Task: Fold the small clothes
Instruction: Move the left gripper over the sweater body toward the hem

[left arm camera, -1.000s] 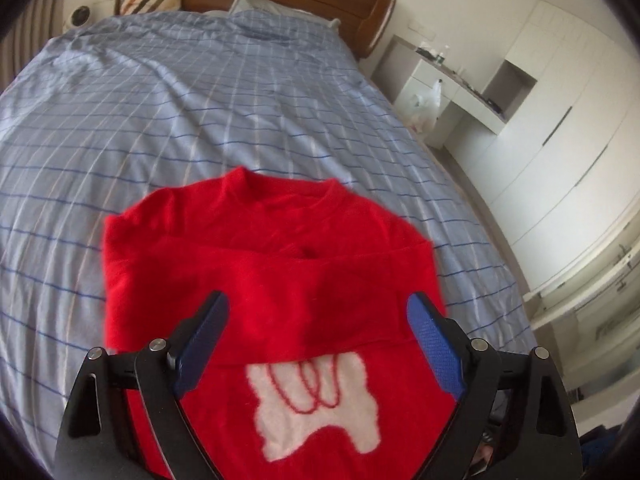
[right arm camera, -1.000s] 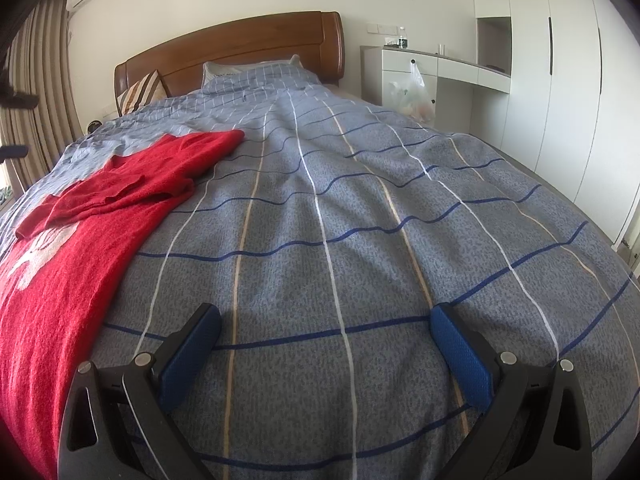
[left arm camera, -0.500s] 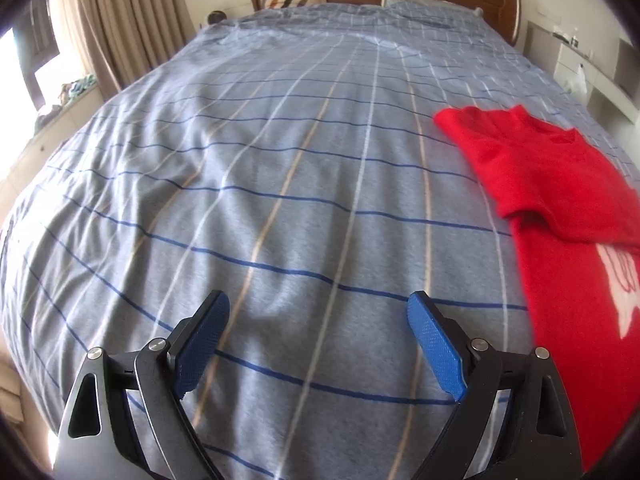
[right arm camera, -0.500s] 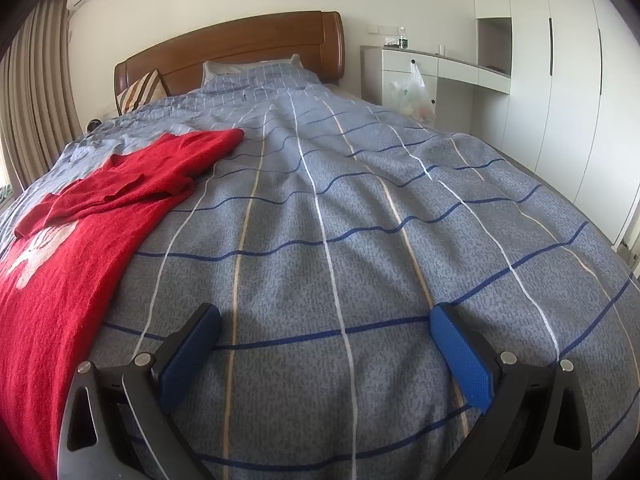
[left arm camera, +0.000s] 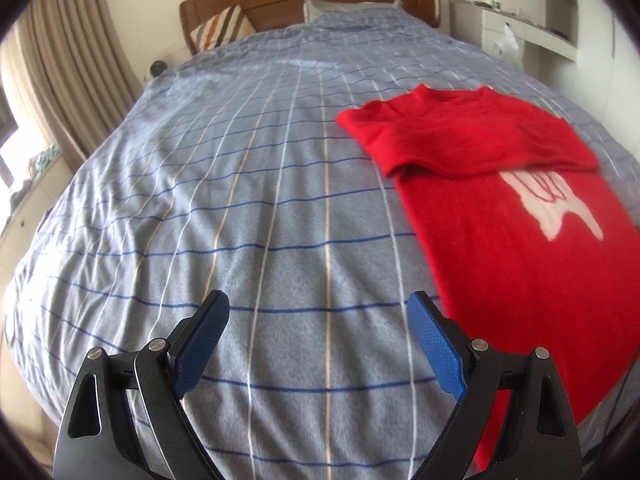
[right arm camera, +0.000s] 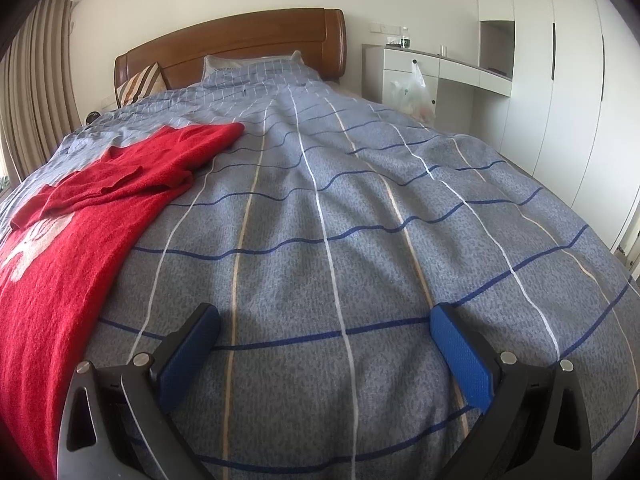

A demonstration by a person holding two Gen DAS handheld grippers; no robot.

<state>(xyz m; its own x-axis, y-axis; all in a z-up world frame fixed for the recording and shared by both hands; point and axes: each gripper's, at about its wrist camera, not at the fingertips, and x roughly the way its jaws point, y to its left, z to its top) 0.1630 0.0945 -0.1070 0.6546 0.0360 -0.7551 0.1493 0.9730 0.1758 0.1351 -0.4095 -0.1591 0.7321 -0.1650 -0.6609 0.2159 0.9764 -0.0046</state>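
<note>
A red knit sweater [left arm camera: 508, 216] with a white motif lies flat on the blue checked bedspread [left arm camera: 256, 216], its sleeves folded across the chest. In the left wrist view it fills the right side. My left gripper [left arm camera: 318, 304] hovers open over bare bedspread just left of the sweater's edge, nothing between its blue pads. In the right wrist view the sweater [right arm camera: 80, 224] lies along the left side. My right gripper [right arm camera: 324, 314] is open over bare bedspread [right arm camera: 360, 220] to the sweater's right, holding nothing.
A wooden headboard [right arm camera: 240, 40] with a striped cushion [right arm camera: 138, 84] and a pillow [right arm camera: 252, 68] stands at the far end. Curtains [left arm camera: 68, 60] hang on the left. A white desk [right arm camera: 436, 68] with a hanging plastic bag [right arm camera: 412, 92] and wardrobes [right arm camera: 560, 80] line the right.
My left gripper has swung from above the sweater to the bedspread on its left, so the sweater now sits at the right of its view. The right gripper has not moved.
</note>
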